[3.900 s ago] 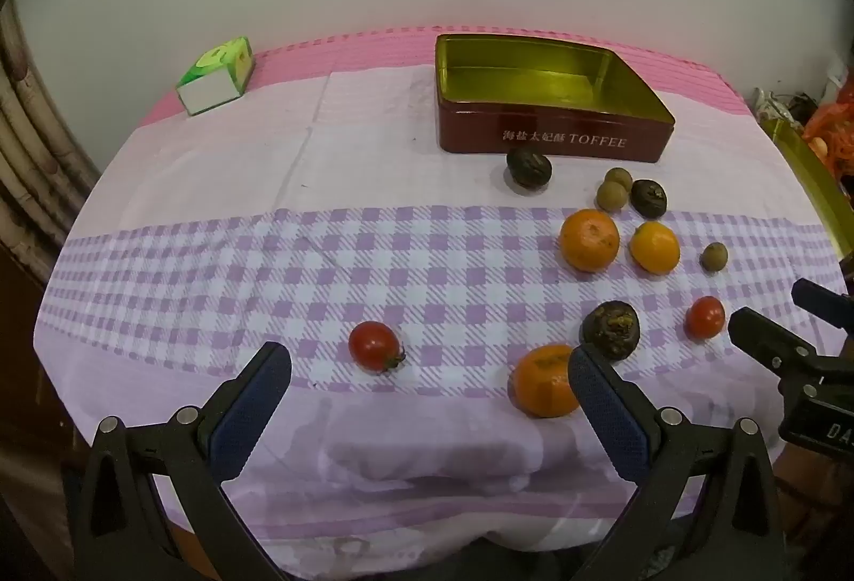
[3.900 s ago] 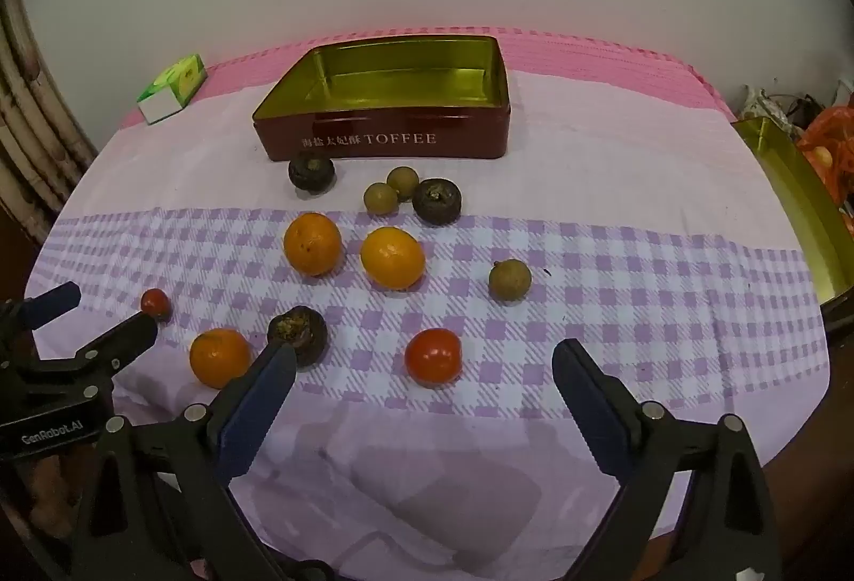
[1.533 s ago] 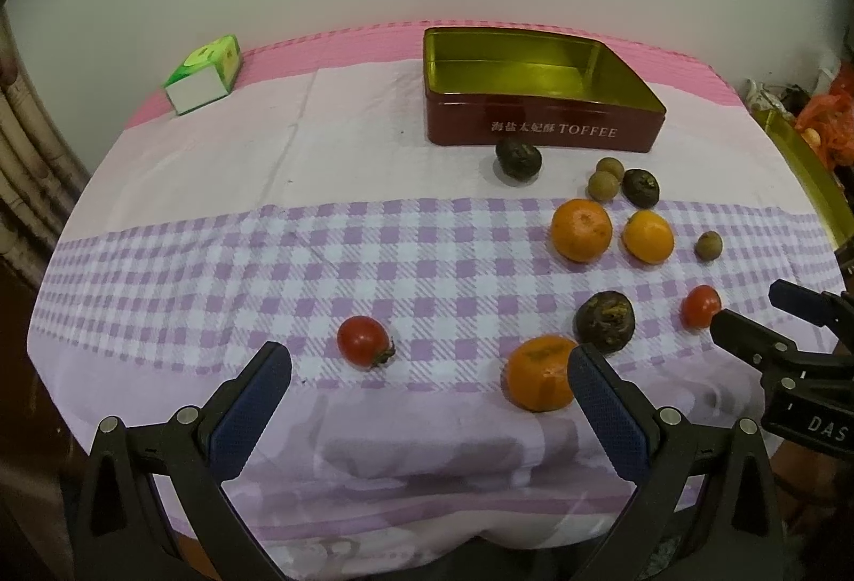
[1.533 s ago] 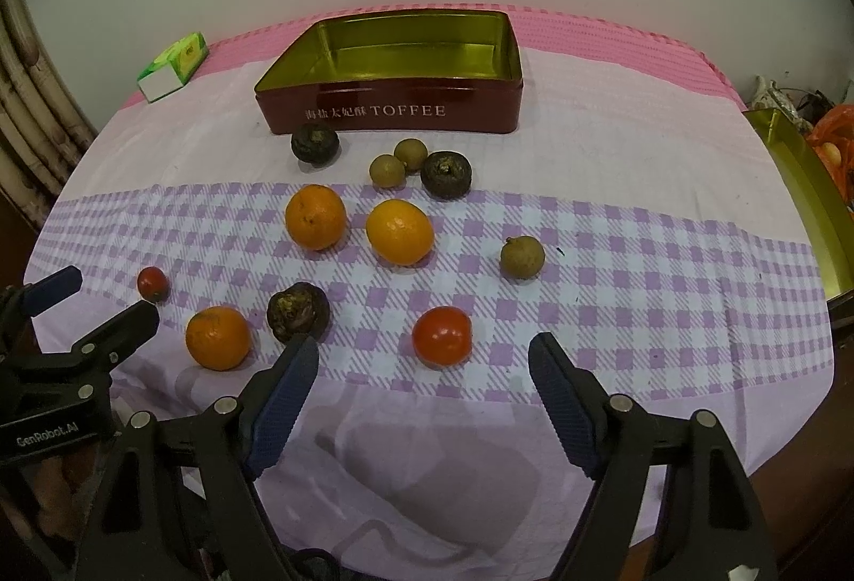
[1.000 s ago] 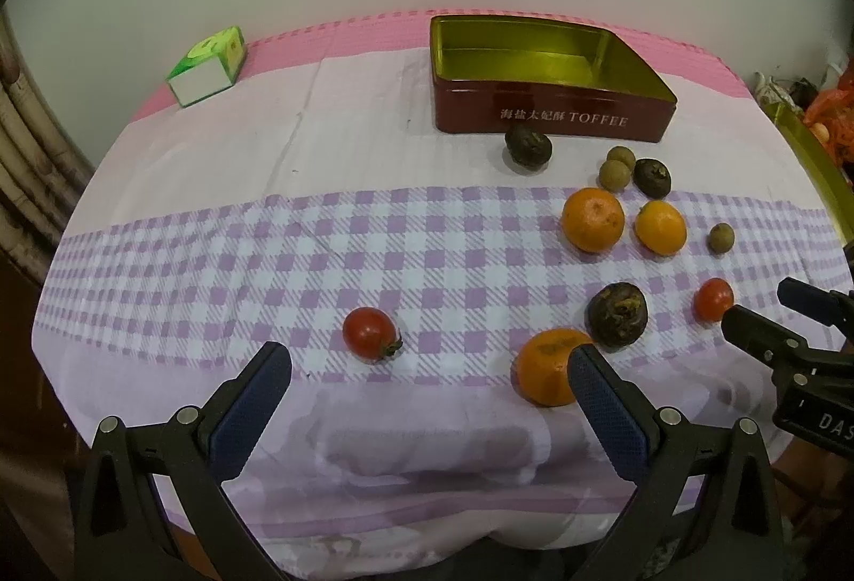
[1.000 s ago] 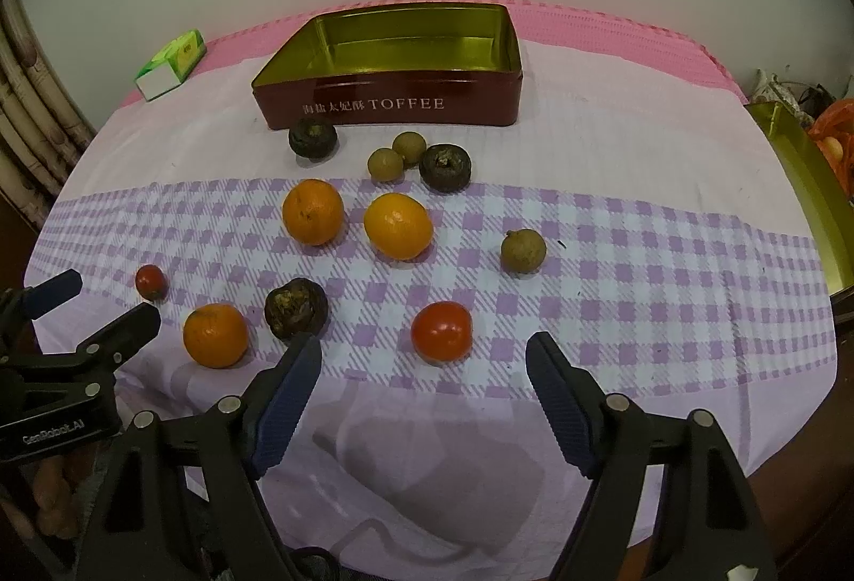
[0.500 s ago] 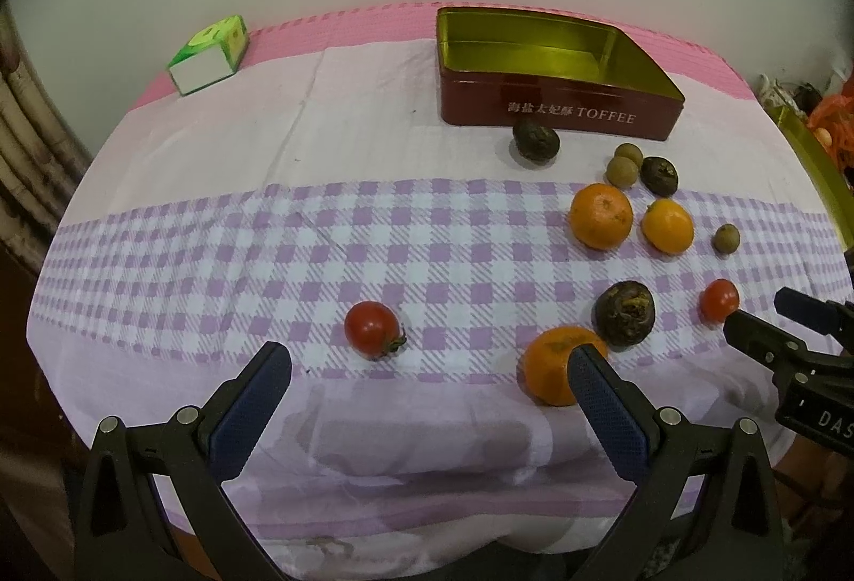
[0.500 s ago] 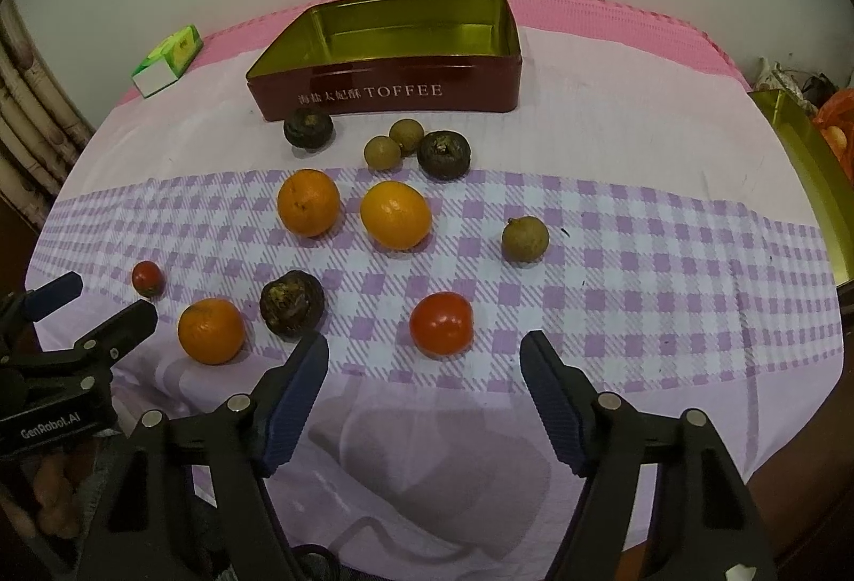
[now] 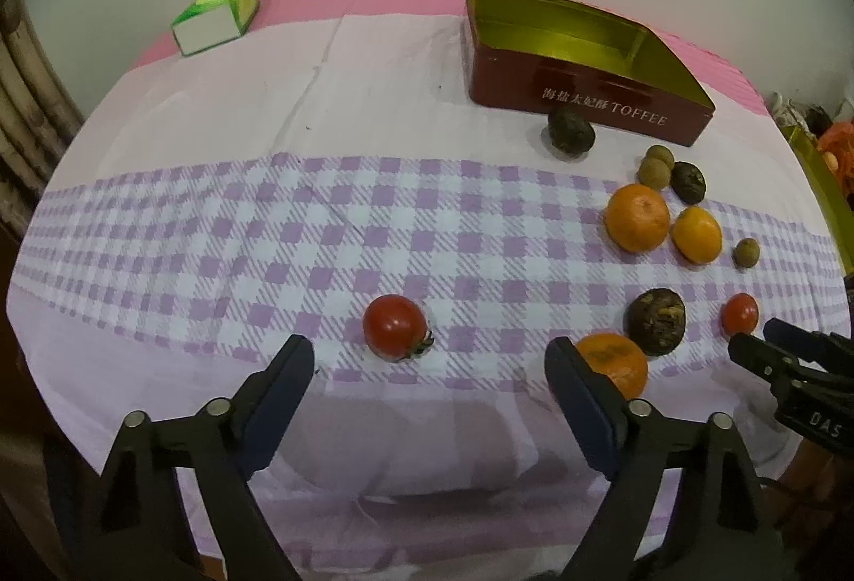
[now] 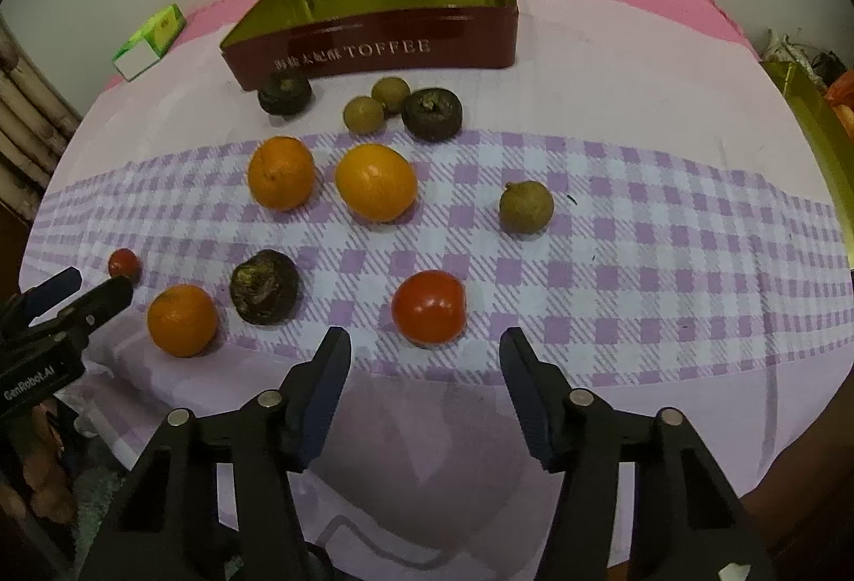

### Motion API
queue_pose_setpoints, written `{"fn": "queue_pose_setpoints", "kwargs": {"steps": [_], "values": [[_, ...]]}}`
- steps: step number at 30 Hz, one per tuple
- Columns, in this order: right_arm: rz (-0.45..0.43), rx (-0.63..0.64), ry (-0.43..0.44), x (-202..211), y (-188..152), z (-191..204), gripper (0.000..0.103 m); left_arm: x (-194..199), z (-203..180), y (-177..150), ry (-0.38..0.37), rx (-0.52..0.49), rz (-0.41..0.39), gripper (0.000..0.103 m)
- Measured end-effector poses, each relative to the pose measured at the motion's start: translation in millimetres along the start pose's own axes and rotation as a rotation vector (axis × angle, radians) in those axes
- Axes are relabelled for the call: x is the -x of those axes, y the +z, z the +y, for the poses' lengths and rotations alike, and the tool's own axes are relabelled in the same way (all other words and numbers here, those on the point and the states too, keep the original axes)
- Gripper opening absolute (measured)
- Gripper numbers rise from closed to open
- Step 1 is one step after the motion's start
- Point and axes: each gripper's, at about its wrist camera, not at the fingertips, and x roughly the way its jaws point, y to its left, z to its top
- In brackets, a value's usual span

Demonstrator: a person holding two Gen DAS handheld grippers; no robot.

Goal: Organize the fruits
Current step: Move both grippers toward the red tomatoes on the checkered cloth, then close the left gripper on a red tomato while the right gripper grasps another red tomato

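Loose fruit lies on a checked tablecloth in front of an empty red toffee tin [image 9: 584, 92] [image 10: 373, 47]. My left gripper [image 9: 429, 359] is open, just short of a red tomato [image 9: 396, 327]; an orange [image 9: 614, 364] sits by its right finger. My right gripper [image 10: 424, 351] is open, just short of another red tomato [image 10: 428, 306]. Two oranges [image 10: 281, 172] [image 10: 376, 181], dark passion fruits [image 10: 264, 286] [image 10: 432, 114] [image 10: 284, 92] and small longans [image 10: 526, 206] [image 10: 363, 115] lie beyond. The left gripper also shows in the right wrist view [image 10: 80, 284].
A green and white carton [image 9: 216, 15] stands at the back left. A gold tin lid [image 10: 816, 122] sits off the table's right edge. The cloth's front edge hangs just under both grippers.
Both grippers have moved forward and lower toward the tomatoes in front of them. Their jaws have narrowed somewhat but stay open. No fruit has moved.
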Motion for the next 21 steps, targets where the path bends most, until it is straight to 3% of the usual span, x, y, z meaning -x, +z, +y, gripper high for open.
{"fn": "queue_pose_setpoints", "kwargs": {"steps": [3,11,21], "values": [[0.016,0.002,-0.005,-6.9,2.7,0.9,0.048,-6.0,4.8,2.3,-0.004,0.011,0.007,0.083],[0.036,0.026,-0.015,-16.6,5.0,3.5,0.043,-21.1,15.6,11.2,-0.015,0.03,0.022,0.078],[0.022,0.041,-0.015,-21.1,12.4,9.4,0.038,-34.8,21.4,10.8,-0.002,0.018,0.062,0.061]]}}
